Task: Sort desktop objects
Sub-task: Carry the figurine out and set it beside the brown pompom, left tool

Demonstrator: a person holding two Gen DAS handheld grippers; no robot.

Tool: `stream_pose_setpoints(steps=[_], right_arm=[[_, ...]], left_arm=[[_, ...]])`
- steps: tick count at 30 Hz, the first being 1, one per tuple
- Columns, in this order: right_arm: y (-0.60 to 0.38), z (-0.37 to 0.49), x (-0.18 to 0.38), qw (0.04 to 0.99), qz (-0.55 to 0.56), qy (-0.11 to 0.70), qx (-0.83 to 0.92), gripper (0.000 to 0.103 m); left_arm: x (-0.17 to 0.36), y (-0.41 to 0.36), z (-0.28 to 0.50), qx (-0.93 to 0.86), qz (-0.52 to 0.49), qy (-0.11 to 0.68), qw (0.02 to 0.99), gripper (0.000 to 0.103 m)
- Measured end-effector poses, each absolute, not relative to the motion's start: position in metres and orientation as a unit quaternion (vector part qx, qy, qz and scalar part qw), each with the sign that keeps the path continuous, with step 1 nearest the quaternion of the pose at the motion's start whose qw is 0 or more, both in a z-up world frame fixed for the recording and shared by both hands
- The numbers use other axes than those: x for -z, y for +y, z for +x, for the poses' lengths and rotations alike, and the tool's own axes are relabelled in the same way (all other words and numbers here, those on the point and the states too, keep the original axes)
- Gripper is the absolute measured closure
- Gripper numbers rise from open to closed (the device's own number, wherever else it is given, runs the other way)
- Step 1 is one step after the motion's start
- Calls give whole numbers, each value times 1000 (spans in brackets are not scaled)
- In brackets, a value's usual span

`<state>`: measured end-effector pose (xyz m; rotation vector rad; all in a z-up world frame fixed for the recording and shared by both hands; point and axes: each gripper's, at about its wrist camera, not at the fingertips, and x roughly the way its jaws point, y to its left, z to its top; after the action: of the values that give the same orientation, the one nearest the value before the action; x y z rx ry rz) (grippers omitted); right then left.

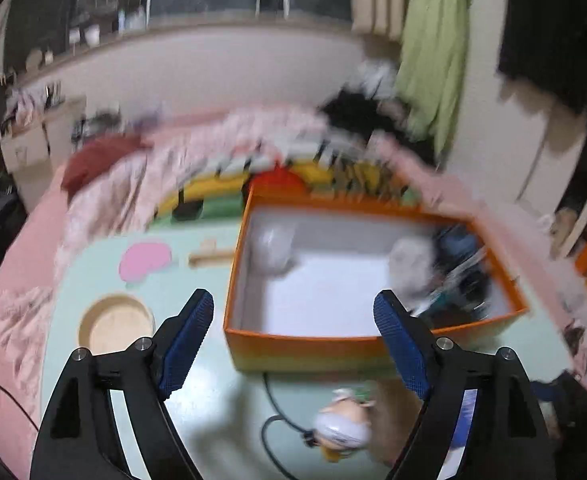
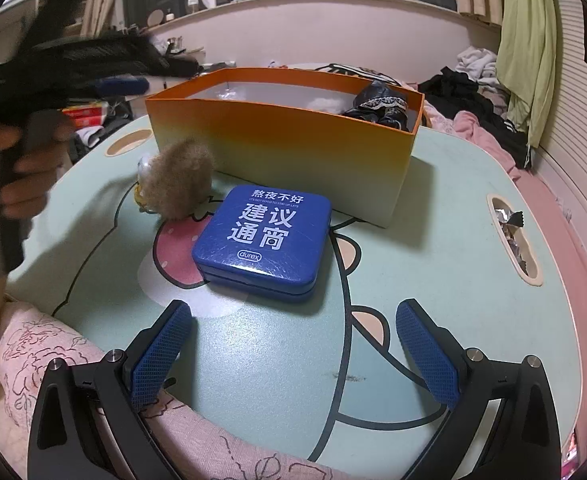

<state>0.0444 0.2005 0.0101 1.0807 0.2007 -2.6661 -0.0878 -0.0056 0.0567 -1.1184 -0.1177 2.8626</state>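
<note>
Glossy blue tin [image 2: 262,240], white lettering, scuffed lid.

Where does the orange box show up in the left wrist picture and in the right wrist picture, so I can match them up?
Left wrist view: the orange box fills the centre and right, seen from above, straight past the open left gripper.
Right wrist view: the orange box stands upper centre, behind the blue tin, seen from the side.
Shared landmark: the dark clothing heaped in the box's right end.
</note>
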Motion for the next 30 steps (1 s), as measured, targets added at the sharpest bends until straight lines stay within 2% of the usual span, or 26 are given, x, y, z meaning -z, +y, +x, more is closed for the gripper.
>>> stream_pose_setpoints(steps=[4, 11, 15, 19, 25, 27, 30], right_arm=[[200, 44, -10, 129, 371, 69, 917, 1], [200, 45, -10, 129, 371, 69, 917, 1], [201, 45, -10, 129, 371, 69, 917, 1], [201, 45, -10, 129, 371, 69, 917, 1], [202, 45, -10, 130, 371, 69, 917, 1], [200, 44, -10, 129, 370, 71, 917, 1], [203, 45, -10, 130, 370, 68, 917, 1]], left_arm=[[-50, -22, -84, -911, -390, -111, 75, 20], [-54, -20, -70, -928, -357, -96, 54, 20], [-76, -30, -33, -952, -281, -114, 50, 20], [-76, -31, 7, -948, -304, -79, 50, 20], [-14, 13, 26, -911, -401, -19, 96, 20], [-2, 38, 23, -920, -386, 33, 55, 7], [1, 53, 23, -926, -371, 63, 9, 4]])
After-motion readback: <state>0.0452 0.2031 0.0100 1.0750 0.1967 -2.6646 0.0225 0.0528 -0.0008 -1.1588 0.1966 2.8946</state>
